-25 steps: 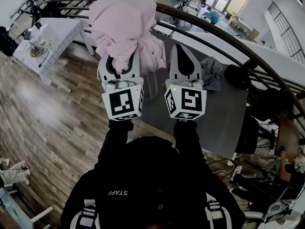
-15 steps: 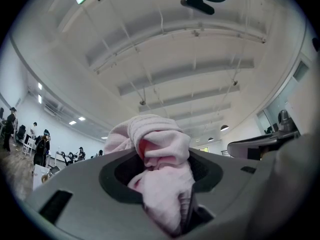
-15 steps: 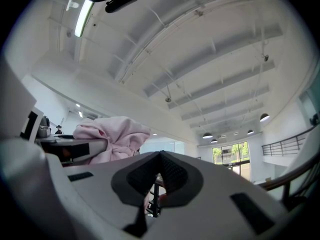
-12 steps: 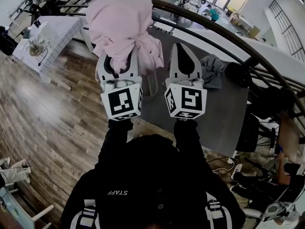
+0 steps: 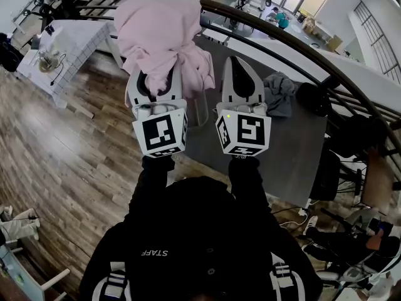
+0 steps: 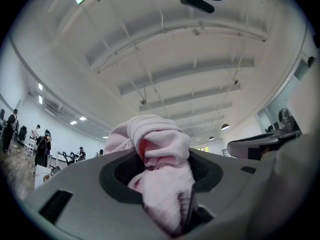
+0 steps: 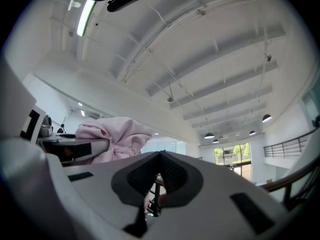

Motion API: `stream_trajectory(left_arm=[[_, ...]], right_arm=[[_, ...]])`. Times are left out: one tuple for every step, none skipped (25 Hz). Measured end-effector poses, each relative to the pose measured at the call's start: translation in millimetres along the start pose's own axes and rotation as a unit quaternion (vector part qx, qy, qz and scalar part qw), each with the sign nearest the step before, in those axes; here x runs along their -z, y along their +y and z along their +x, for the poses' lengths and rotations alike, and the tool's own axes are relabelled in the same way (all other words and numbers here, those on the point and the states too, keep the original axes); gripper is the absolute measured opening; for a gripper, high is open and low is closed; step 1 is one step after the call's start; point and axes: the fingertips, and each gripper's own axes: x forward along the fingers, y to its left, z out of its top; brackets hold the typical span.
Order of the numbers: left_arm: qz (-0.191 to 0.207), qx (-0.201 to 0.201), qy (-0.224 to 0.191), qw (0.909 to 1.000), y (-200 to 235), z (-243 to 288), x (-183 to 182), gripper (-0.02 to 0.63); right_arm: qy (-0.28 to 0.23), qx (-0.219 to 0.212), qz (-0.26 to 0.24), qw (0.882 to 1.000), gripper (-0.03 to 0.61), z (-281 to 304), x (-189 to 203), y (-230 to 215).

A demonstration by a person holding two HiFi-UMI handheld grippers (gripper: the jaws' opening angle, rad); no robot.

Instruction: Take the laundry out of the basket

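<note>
A pink garment [image 5: 160, 30] is bunched up and held high in front of me. My left gripper [image 5: 159, 75] is shut on it, and the cloth spills above and to the right of the jaws. In the left gripper view the pink garment [image 6: 155, 134] fills the gap of the left gripper [image 6: 162, 159]. My right gripper [image 5: 237, 61] stands beside it at the same height, shut, tips together with nothing in them. The right gripper view shows the right gripper [image 7: 160, 155] closed and the pink garment [image 7: 112, 136] off to its left. No basket is in view.
Below lies a grey table top [image 5: 263, 149] with a grey garment [image 5: 277, 96] and a dark item [image 5: 311, 99] on it. A curved dark railing [image 5: 294, 46] runs behind. A white table [image 5: 69, 42] stands at the left on the wooden floor [image 5: 69, 155].
Both grippers have stayed almost still, and the pink garment hangs from the left one as before.
</note>
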Motion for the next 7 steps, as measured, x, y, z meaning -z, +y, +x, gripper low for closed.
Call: stream_trajectory(left_arm=[[0.001, 0.000, 0.000, 1.0000, -0.5, 0.6, -0.4, 0.222], [0.001, 0.001, 0.001, 1.0000, -1.4, 1.1, -0.8, 0.222], [0.002, 0.001, 0.001, 1.0000, -2.5, 1.2, -1.3, 0.222], [0.003, 0.000, 0.001, 1.0000, -3.5, 1.0, -1.8, 0.222], [0.003, 0.000, 0.001, 1.0000, -4.4, 0.6, -2.3, 0.222], [0.003, 0.000, 0.001, 1.0000, -5.1, 0.1, -2.9, 0.222], [0.003, -0.001, 0.001, 1.0000, -5.8, -0.4, -3.4, 0.222]], right_arm=[[0.000, 0.000, 0.000, 1.000, 0.014, 0.2, -0.6, -1.0], [0.000, 0.000, 0.000, 1.000, 0.014, 0.0, -1.2, -2.5], [-0.001, 0.001, 0.000, 1.000, 0.014, -0.5, -1.8, -3.9], [-0.001, 0.001, 0.001, 1.000, 0.014, -1.3, -2.3, -5.1], [-0.001, 0.001, 0.001, 1.000, 0.014, -2.2, -2.7, -6.0], [-0.002, 0.001, 0.000, 1.000, 0.014, -3.3, -3.1, -6.7], [-0.002, 0.000, 0.000, 1.000, 0.014, -4.3, -3.4, -7.3]])
